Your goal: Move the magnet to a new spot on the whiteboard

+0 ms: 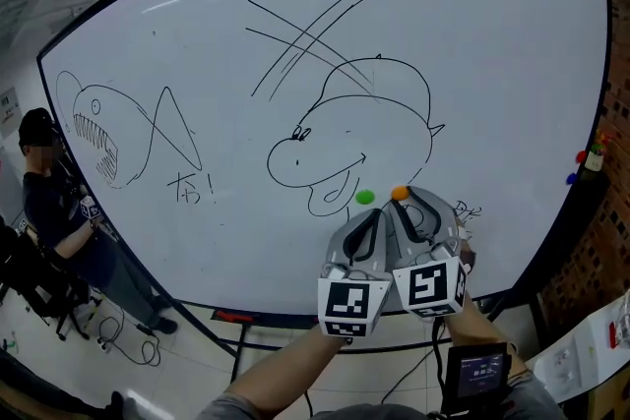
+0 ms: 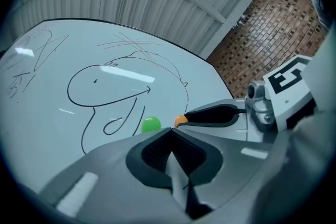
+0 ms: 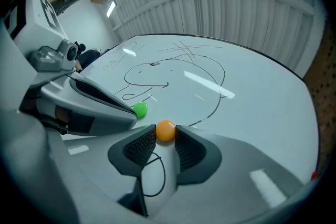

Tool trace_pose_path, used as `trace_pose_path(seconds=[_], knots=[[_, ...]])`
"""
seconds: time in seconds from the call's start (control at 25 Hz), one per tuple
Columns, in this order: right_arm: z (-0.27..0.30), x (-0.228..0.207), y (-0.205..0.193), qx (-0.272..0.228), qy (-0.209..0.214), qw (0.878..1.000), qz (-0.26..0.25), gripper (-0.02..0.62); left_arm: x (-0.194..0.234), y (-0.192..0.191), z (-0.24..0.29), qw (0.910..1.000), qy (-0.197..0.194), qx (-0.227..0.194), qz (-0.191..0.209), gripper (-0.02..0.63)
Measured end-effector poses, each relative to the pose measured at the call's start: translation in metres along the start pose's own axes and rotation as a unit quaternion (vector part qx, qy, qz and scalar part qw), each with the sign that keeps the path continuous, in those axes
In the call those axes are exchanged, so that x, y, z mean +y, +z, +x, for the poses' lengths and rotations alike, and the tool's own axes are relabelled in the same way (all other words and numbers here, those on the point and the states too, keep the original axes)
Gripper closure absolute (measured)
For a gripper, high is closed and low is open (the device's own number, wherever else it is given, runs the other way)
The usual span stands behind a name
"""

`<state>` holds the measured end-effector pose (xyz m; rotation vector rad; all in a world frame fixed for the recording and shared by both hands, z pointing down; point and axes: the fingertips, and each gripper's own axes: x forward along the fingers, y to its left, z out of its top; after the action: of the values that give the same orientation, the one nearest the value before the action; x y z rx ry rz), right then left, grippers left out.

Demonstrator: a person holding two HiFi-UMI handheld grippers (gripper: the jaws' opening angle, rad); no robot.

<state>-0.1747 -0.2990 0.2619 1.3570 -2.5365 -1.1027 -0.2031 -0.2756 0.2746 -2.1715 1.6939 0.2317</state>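
The whiteboard (image 1: pixel 197 64) stands upright and fills most of the head view, with a brick wall (image 2: pixel 262 29) behind its right side. Black marker drawings cover it: a toothy fish (image 1: pixel 98 138) at the left, a cartoon face with a cap (image 1: pixel 345 133) in the middle, and crossed lines (image 1: pixel 315 34) above that.

2 round magnets sit on the board just below the cartoon face, close together but apart. The green magnet (image 1: pixel 365 197) is the left 1 and the orange magnet (image 3: pixel 166 130) the right 1.

The right gripper (image 3: pixel 166 135) points at the board. Its 2 dark ribbed pads (image 3: pixel 140 147) stand a narrow way apart, with the orange magnet between their tips, touching a pad on each side. The magnet is against the board.

The left gripper (image 2: pixel 169 131) is just beside the right 1, on its left. Its jaws are together, tips meeting, with nothing between them. The green magnet lies just beyond those tips, untouched.

At the board's far right edge are 2 more small magnets, a red one (image 1: pixel 581 155) above a blue one (image 1: pixel 571 179). A person in dark clothes (image 1: pixel 44 202) stands left of the board.
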Motion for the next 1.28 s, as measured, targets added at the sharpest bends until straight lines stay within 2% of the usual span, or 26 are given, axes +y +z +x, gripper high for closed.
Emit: trace_pose_path(seconds=[0.56,1.28], knots=[[-0.052,-0.089,-0.078,0.055,-0.039,0.997,0.039,0.472,-0.104,-0.006,0.056,0.9973,-0.070,-0.006,-0.019,0.611],[-0.150,-0.244,-0.221,0.147,-0.122,0.979,0.077,0.472,-0.288,-0.028,0.150,0.9829,-0.178,-0.001,-0.049,0.611]])
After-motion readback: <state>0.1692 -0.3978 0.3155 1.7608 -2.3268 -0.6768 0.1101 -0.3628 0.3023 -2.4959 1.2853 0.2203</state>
